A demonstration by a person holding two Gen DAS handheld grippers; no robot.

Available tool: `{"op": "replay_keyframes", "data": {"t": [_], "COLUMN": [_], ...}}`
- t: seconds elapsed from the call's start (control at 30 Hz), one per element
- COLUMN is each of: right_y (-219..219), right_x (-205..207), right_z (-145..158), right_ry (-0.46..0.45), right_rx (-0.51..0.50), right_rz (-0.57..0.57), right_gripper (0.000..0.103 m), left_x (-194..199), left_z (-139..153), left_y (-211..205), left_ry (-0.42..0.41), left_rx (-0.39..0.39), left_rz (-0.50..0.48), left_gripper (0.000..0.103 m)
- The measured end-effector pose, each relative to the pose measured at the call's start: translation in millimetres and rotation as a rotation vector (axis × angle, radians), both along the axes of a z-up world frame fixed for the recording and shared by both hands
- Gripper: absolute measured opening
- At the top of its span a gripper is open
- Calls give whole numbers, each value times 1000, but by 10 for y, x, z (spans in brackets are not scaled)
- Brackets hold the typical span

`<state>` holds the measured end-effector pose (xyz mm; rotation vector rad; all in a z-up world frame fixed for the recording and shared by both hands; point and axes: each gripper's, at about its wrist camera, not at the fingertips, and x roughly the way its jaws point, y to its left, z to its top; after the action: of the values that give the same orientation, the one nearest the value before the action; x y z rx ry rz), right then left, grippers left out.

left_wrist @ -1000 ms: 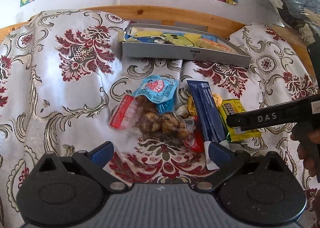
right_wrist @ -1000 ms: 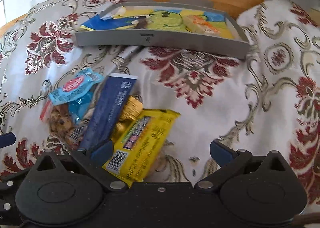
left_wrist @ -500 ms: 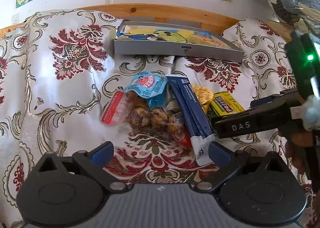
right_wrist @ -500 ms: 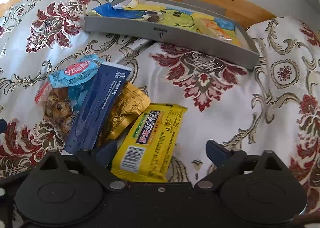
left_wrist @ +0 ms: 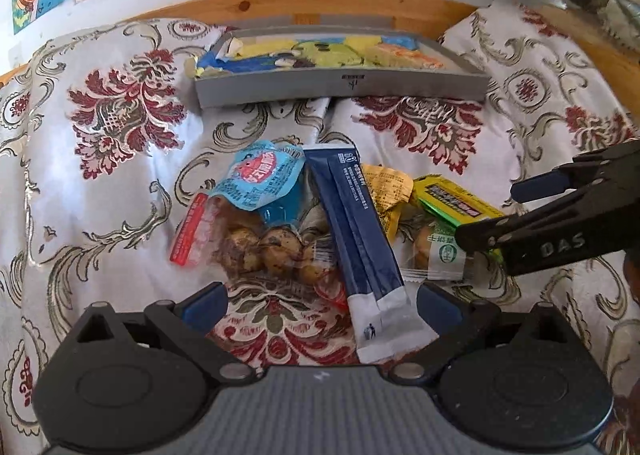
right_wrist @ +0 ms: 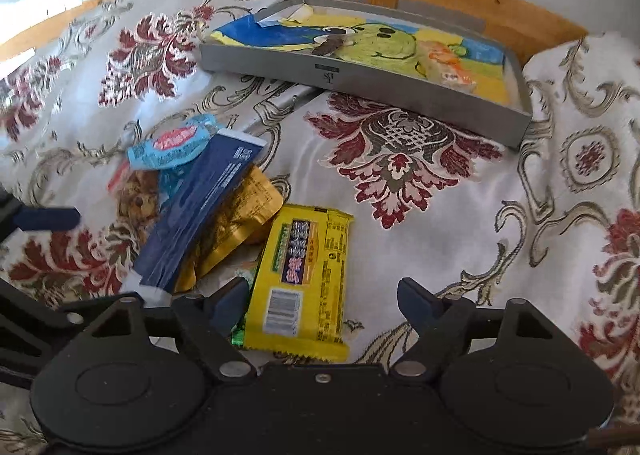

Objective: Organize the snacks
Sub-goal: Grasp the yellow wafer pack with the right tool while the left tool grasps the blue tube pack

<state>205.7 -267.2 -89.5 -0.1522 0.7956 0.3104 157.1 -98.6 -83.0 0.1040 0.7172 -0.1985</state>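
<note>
Left gripper (left_wrist: 320,305): jaws wide, low over the dark blue packet (left_wrist: 356,231).
Right gripper (right_wrist: 322,297): jaws wide, straddling the yellow packet (right_wrist: 306,275).
Snacks: heaped on the floral cloth (right_wrist: 460,215), near the grey tray (right_wrist: 400,93).

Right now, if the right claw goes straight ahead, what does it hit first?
Most likely the yellow snack bar: it lies between the open right claw's fingers, nearest the camera. Depth is hard to judge through the fisheye.
</note>
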Motion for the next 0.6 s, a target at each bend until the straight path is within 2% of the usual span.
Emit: {"op": "replay_keyframes", "data": {"t": [0.1, 0.23, 0.5, 0.6], "right_y": [-33, -4, -45, -45], "right_x": [80, 136, 221, 233], "right_z": [27, 26, -53, -67], "right_ry": [0, -3, 55, 63], "right_rx": [45, 42, 85, 110], "right_rz": [-2, 24, 5, 13], "right_gripper": [82, 76, 65, 62], "left_x": [87, 150, 205, 255], "left_z": [-26, -73, -57, -54], "left_y": [-67, -111, -278, -357], "left_ry": [30, 58, 60, 66], "left_rx": [-3, 9, 48, 65], "left_rz": [20, 47, 68, 72], "left_gripper": [102, 95, 83, 69]}}
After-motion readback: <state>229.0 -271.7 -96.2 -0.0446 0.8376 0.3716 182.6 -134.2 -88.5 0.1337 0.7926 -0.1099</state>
